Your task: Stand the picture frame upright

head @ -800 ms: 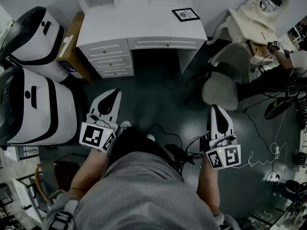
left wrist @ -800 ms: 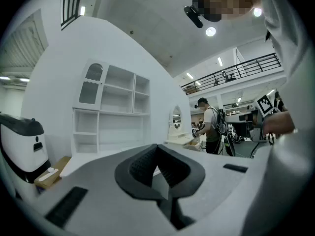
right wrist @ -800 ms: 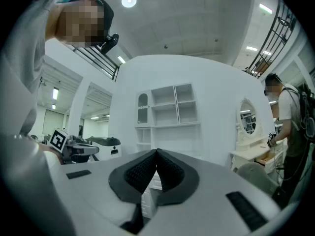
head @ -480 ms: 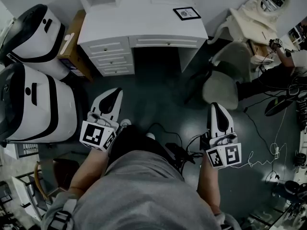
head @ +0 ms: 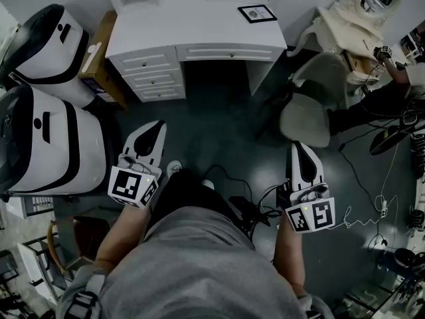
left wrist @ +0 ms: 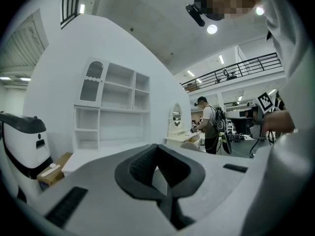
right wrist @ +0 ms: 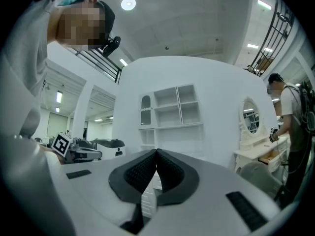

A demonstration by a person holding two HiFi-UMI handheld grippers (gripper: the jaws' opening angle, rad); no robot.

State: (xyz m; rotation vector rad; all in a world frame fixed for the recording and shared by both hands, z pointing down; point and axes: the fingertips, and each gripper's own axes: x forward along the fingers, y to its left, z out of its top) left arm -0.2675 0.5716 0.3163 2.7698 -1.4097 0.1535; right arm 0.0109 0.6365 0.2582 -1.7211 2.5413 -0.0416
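Pointing forward over the dark floor (head: 219, 131), the left gripper (head: 154, 129) and the right gripper (head: 297, 150) are both clenched, jaws pressed together with nothing between them. The picture frame (head: 257, 13) lies face up on the white desk (head: 192, 28), well ahead of both grippers, nearer the right gripper's line and a little to its left, close to the desk's far right corner. A grey chair (head: 307, 121) stands just ahead of the right gripper. Two white-and-black machines (head: 46, 145) sit to the left of the left gripper, and a cardboard box (head: 99, 62) stands ahead of it on the left, against the desk's side.
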